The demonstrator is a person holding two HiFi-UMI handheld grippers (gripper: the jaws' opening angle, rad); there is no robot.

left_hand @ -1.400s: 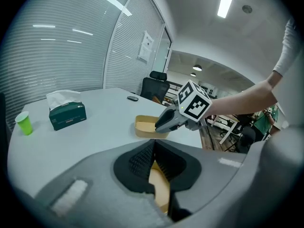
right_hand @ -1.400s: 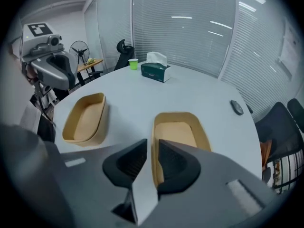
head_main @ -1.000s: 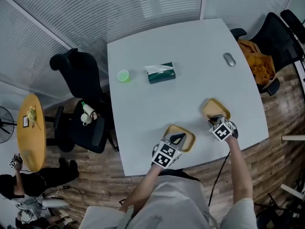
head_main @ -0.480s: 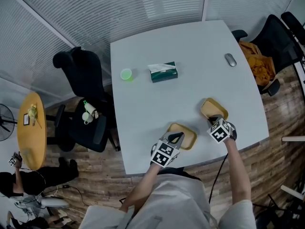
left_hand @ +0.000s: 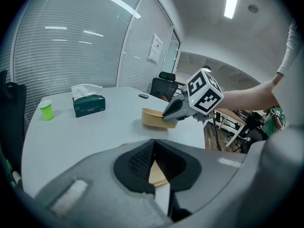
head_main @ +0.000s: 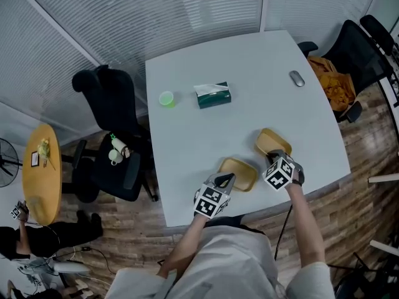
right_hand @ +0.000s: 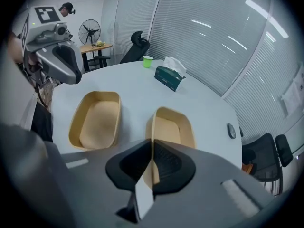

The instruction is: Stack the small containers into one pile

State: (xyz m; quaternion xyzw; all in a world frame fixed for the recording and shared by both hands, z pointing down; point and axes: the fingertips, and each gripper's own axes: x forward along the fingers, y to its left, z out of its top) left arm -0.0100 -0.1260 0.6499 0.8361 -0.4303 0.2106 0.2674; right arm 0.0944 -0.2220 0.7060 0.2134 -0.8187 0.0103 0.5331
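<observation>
Two tan oval containers sit near the table's front edge. The left one (head_main: 239,172) (right_hand: 95,120) lies flat, and my left gripper (head_main: 224,180) (left_hand: 154,169) is shut on its near rim. My right gripper (head_main: 273,158) (right_hand: 151,164) has just been closing and now pinches the near rim of the right container (head_main: 272,142) (right_hand: 172,128). In the left gripper view this container (left_hand: 156,118) looks slightly raised at its held end, with a shadow beneath it. The two containers stand side by side, a small gap apart.
A green cup (head_main: 165,98), a dark green tissue box (head_main: 212,95) and a computer mouse (head_main: 297,78) lie farther back on the white table (head_main: 206,136). Office chairs stand at the left (head_main: 115,123) and the far right (head_main: 349,48).
My right gripper has lifted its container a little and carried it closer to the left container. The left gripper and its container have shifted slightly.
</observation>
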